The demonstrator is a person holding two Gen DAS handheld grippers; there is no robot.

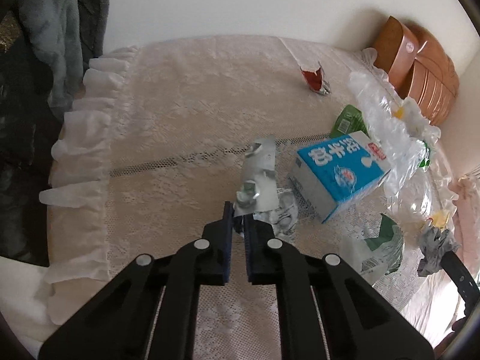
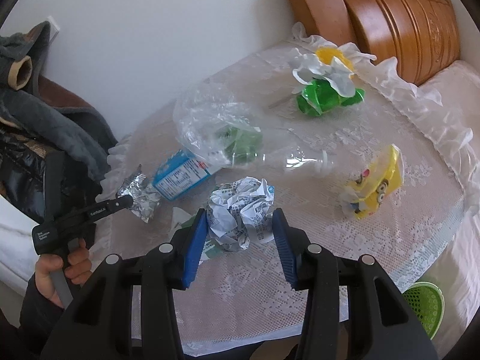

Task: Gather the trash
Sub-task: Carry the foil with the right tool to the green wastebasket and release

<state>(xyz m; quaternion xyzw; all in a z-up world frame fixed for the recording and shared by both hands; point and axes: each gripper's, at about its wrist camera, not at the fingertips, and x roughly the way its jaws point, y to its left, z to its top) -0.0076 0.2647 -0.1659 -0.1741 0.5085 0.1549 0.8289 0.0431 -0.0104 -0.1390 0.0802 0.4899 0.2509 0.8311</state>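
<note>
My left gripper (image 1: 238,214) is shut on a silver foil wrapper (image 1: 258,177) and holds it just above the lace cloth; the wrapper also shows in the right wrist view (image 2: 138,195), held by the left gripper (image 2: 127,201). My right gripper (image 2: 240,225) has its jaws around a crumpled ball of printed paper (image 2: 240,213), both pads against its sides. A blue milk carton (image 1: 339,171) lies to the right of the foil, and it shows in the right wrist view (image 2: 180,177) too.
A clear plastic bag (image 2: 216,129) and a clear bottle (image 2: 294,159) lie behind the paper ball. A yellow Minion wrapper (image 2: 375,189), a green wrapper (image 2: 327,96) and a red packet (image 1: 315,78) lie about. A green basket (image 2: 426,309) stands below the table. A wooden headboard (image 2: 399,21) is behind.
</note>
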